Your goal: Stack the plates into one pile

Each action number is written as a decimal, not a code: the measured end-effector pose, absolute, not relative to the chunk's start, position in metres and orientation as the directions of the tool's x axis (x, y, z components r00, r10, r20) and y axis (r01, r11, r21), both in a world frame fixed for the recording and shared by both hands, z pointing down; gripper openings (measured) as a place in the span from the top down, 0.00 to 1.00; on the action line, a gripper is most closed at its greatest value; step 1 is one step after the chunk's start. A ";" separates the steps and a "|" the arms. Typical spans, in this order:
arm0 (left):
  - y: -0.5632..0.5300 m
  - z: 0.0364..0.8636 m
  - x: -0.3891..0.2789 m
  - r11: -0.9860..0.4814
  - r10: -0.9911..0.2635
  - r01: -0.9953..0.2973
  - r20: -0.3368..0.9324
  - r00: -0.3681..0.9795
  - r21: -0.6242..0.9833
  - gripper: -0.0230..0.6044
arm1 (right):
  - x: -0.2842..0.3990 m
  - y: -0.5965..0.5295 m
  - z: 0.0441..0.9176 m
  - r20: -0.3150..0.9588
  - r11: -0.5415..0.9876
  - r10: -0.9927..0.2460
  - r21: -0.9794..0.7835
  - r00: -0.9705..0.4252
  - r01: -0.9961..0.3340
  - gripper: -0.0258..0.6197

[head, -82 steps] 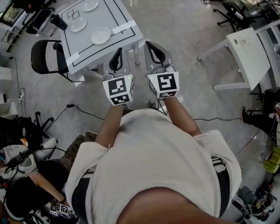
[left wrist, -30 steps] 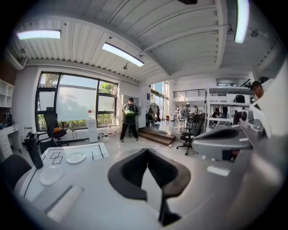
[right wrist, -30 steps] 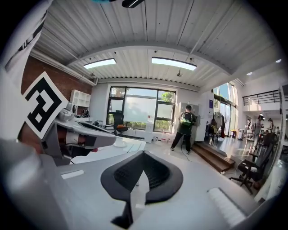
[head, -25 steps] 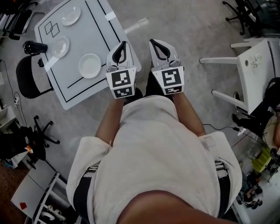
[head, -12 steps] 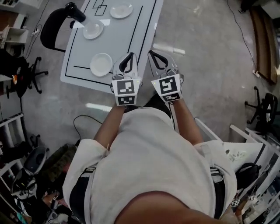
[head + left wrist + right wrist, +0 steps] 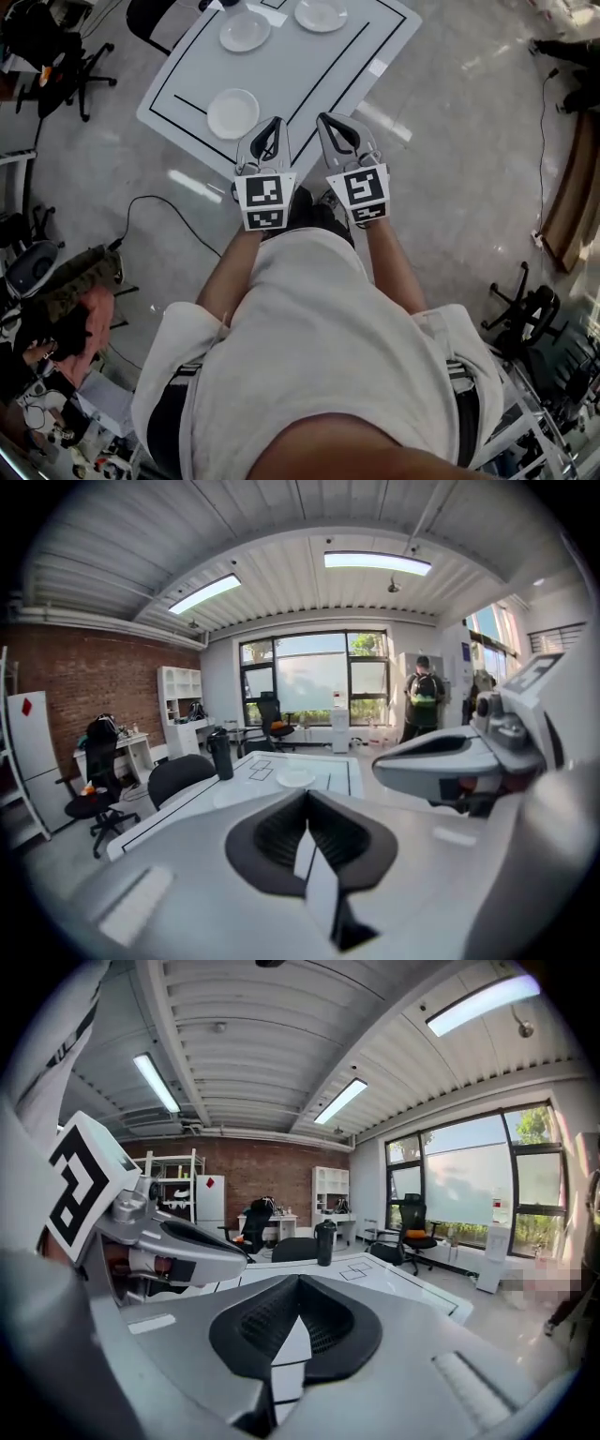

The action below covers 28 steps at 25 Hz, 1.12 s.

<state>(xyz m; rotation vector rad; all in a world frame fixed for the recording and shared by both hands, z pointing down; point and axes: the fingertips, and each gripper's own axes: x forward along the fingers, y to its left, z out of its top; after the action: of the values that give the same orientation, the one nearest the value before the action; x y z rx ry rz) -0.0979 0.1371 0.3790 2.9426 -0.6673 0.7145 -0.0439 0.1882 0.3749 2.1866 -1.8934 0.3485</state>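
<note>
Three white plates lie apart on the white table [image 6: 356,56]: the nearest plate [image 6: 232,112] by the front edge, a second plate [image 6: 245,31] and a third plate [image 6: 321,13] farther back. My left gripper [image 6: 274,124] and right gripper [image 6: 331,120] are held side by side over the table's near edge, both shut with nothing in them. The left gripper's tip is just right of the nearest plate and above it. In the left gripper view one plate [image 6: 296,777] shows on the table beyond the shut left gripper [image 6: 307,808]. The right gripper view shows the table [image 6: 394,1279] past the shut right gripper [image 6: 298,1286].
A black bottle [image 6: 220,754] stands at the table's far left edge, with a black office chair [image 6: 183,775] beside it. More chairs [image 6: 56,52] and clutter [image 6: 66,300] fill the floor on the left. A cable [image 6: 159,211] runs across the floor. A person [image 6: 424,700] stands by the windows.
The view has swung round: the table has shifted from the upper left to the top centre and the nearest plate now lies close by the left gripper. Both grippers stay shut, side by side.
</note>
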 end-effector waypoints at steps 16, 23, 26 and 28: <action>-0.044 0.424 -0.203 -0.605 -0.683 -0.796 0.501 0.531 0.020 0.96 | -0.102 -0.003 0.404 0.464 0.281 -0.847 -0.022 -0.258 -0.960 0.96; -0.060 0.474 -0.207 -0.414 -0.731 -0.910 0.598 0.329 -0.007 0.96 | -0.092 -0.040 0.455 0.524 0.486 -0.718 -0.092 -0.457 -0.869 0.96; -0.053 0.485 -0.213 -0.270 -0.755 -0.963 0.622 0.207 -0.008 0.96 | -0.094 -0.047 0.466 0.512 0.609 -0.630 -0.140 -0.584 -0.781 0.96; -0.041 0.491 -0.216 -0.192 -0.754 -0.981 0.637 0.161 0.021 0.96 | -0.096 -0.050 0.473 0.516 0.671 -0.574 -0.148 -0.636 -0.727 0.96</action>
<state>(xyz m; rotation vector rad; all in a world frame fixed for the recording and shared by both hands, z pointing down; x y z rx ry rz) -0.2155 -0.0413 0.4913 2.0121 -1.6436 0.7046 -0.0964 -0.0496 0.4731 1.0142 -2.4560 0.4809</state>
